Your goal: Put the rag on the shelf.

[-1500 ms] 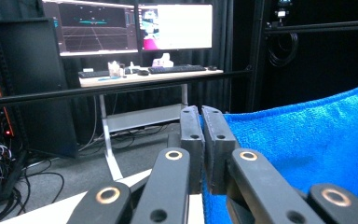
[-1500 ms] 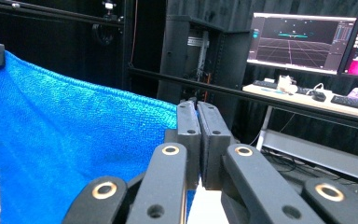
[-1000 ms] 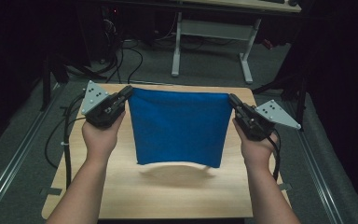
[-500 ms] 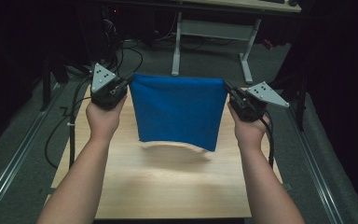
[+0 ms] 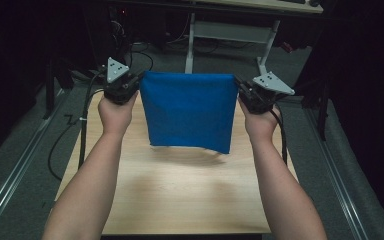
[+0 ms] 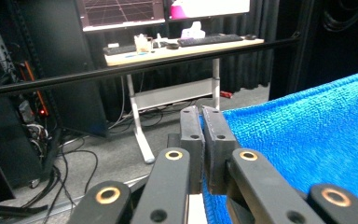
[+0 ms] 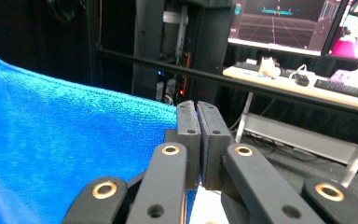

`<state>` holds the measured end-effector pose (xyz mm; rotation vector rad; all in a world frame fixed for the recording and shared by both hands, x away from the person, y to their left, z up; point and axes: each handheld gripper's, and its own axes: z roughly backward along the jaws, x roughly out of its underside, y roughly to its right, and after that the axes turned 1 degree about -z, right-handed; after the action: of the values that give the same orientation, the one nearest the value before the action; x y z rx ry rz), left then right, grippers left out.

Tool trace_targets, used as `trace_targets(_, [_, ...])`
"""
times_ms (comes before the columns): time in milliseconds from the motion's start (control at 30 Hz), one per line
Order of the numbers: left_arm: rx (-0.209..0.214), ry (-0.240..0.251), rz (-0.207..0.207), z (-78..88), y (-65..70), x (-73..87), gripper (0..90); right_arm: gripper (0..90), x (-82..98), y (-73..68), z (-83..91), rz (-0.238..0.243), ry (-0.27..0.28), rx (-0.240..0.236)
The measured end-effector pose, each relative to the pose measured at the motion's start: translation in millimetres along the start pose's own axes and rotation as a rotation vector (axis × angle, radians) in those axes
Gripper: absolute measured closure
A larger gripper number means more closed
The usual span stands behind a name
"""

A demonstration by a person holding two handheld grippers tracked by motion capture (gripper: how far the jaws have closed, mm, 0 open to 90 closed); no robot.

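High view: a blue cloth [image 5: 187,111] hangs spread in the air above the far half of the wooden worktop [image 5: 180,195], held by its two upper corners. The left gripper [image 5: 134,86] is clenched on the upper left corner; the right gripper [image 5: 242,93] is clenched on the upper right corner. The top edge of the cloth runs nearly straight and level between them. The lower edge hangs free above the worktop, with the lower right corner slightly lower than the left, and casts a soft shadow on the wood. Each gripper carries a grey three-cornered plate, and a cable trails from each. The person's forearms enter from the bottom edge, one at each side of the worktop.

Left gripper view: the two black jaws are pressed together on the cloth, whose terry surface extends to the right.

Right gripper view: the jaws are likewise pressed together on the cloth, which extends to the left. A desk [image 7: 303,88] with a keyboard [image 7: 349,88] and monitors [image 7: 279,23] stands in the dim background.
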<state>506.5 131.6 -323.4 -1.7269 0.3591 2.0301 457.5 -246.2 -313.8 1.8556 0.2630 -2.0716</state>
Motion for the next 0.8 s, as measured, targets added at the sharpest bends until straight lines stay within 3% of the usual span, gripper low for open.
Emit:
trace_targets(167, [0.004,-0.107,0.017,-24.4,-5.5,19.3,88.1,89.1,14.6,5.5,-23.9,0.014,-0.081,0.009])
trace_targets(200, [0.007,-0.135,0.016,-29.8,-5.0,25.8,88.1,89.1,24.9,6.6,-31.3,0.020,-0.112,0.009])
trace_targets(333, [0.021,-0.173,0.021,-37.7,-4.5,40.3,88.1,89.1,38.1,9.2,-38.8,0.019,-0.153,0.013])
trace_targets(467, [0.035,-0.221,0.009,-41.9,-2.5,55.9,88.1,89.1,52.4,11.3,-44.3,0.010,-0.197,0.006])
trace_targets(667, [0.065,-0.277,0.032,-41.7,-0.7,84.2,88.2,89.0,75.4,7.4,-46.2,0.012,-0.242,-0.012])
trace_targets(700, [0.069,-0.284,0.034,-41.5,0.2,88.9,88.2,89.0,83.1,7.0,-45.9,-0.015,-0.251,-0.017])
trace_targets(800, [0.085,-0.300,0.047,-40.6,2.7,99.8,88.2,89.0,94.1,5.9,-45.8,-0.019,-0.268,-0.020])
